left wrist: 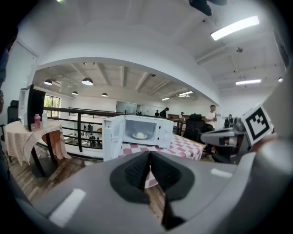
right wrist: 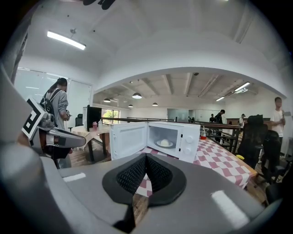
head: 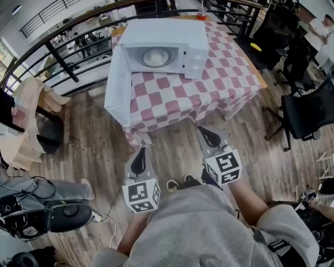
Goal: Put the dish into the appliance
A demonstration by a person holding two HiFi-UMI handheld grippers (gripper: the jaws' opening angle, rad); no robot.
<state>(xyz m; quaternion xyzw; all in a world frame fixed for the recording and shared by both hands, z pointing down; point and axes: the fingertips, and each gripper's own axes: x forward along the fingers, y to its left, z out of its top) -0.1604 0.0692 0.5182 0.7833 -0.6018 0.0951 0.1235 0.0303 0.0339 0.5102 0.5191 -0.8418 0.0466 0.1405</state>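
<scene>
A white microwave (head: 162, 47) stands on a table with a red-and-white checked cloth (head: 172, 96); its door (head: 117, 86) hangs wide open to the left. Inside it sits a white dish (head: 155, 56) with a pale mound on it, which also shows as the dish (left wrist: 139, 135) in the left gripper view and the dish (right wrist: 165, 143) in the right gripper view. My left gripper (head: 140, 154) and right gripper (head: 207, 134) are held side by side over the wooden floor, short of the table's near edge. Both point toward the microwave, shut and empty. The pads (left wrist: 137, 171) of the left and the pads (right wrist: 135, 173) of the right meet with nothing between them.
Black office chairs (head: 308, 114) stand to the right of the table. A cloth-draped side table (head: 31, 120) is at the left, a black railing (head: 62, 31) runs behind, and cables and gear (head: 47, 214) lie on the floor at the lower left. A red cup (head: 201, 15) sits at the table's far end.
</scene>
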